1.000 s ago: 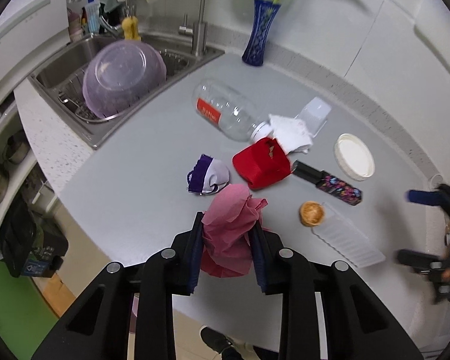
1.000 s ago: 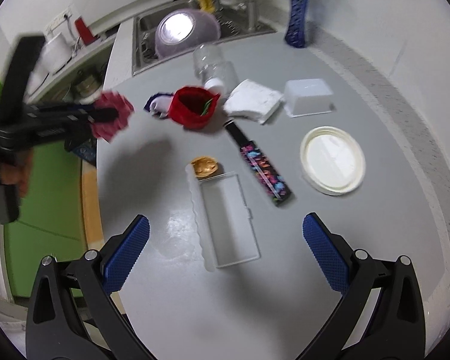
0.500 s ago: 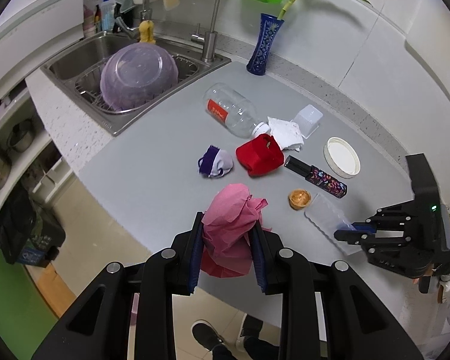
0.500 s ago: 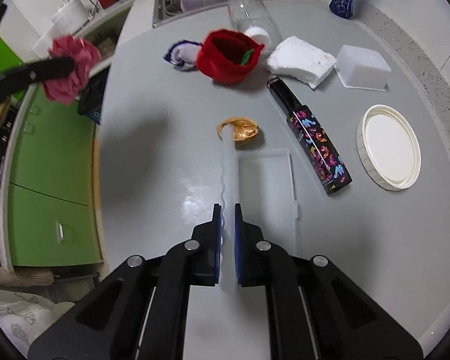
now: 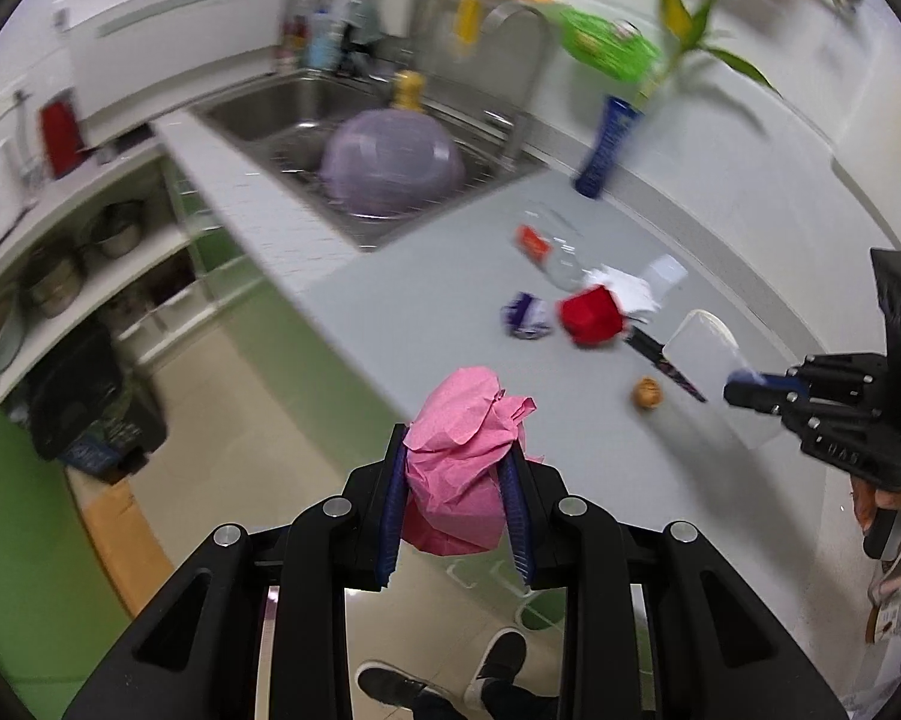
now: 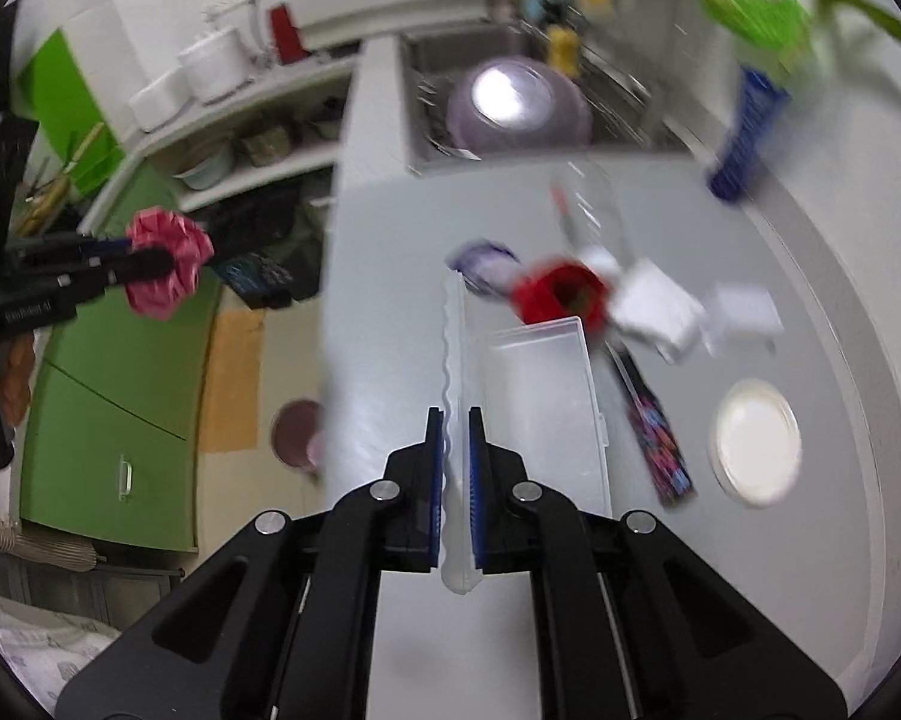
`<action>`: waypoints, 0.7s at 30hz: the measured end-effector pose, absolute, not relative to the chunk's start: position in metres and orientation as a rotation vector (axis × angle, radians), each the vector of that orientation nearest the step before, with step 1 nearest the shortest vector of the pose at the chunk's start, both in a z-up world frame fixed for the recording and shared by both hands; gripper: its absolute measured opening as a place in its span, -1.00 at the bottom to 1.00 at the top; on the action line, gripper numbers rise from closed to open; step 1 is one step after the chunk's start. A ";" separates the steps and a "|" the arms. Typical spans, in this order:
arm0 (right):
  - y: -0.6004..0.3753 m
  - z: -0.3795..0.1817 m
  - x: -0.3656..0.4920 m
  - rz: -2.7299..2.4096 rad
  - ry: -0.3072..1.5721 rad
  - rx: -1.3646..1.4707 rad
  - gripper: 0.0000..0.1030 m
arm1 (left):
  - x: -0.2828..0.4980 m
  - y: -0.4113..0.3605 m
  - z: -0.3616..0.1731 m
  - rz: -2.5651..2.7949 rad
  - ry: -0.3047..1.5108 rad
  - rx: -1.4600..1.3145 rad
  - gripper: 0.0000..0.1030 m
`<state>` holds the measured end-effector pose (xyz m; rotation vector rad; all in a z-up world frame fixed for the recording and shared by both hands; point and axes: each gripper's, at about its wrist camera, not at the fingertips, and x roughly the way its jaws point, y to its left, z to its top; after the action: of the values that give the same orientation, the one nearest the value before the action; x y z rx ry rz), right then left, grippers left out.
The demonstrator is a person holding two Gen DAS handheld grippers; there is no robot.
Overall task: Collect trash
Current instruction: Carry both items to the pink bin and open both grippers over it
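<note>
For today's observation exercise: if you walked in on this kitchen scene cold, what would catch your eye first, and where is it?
First, the crumpled pink paper clamped in the left gripper, held out past the counter edge above the floor. Next, the clear plastic tray, pinched by its wavy rim in the right gripper and lifted over the grey counter. Behind it a bright red cup lies among the leftover litter.

Both wrist views high, facing sink; share counter.
</note>
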<state>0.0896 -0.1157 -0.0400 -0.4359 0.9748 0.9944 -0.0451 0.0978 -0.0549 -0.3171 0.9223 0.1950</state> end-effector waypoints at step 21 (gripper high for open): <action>0.136 -0.031 -0.088 1.435 0.871 -0.612 -0.87 | -0.241 0.249 -0.066 0.613 0.873 -0.489 -0.44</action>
<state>-0.0876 0.1359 -0.0305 -0.6121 0.8707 1.4354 -0.2413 0.2492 -0.0656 -0.4894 0.8728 0.6126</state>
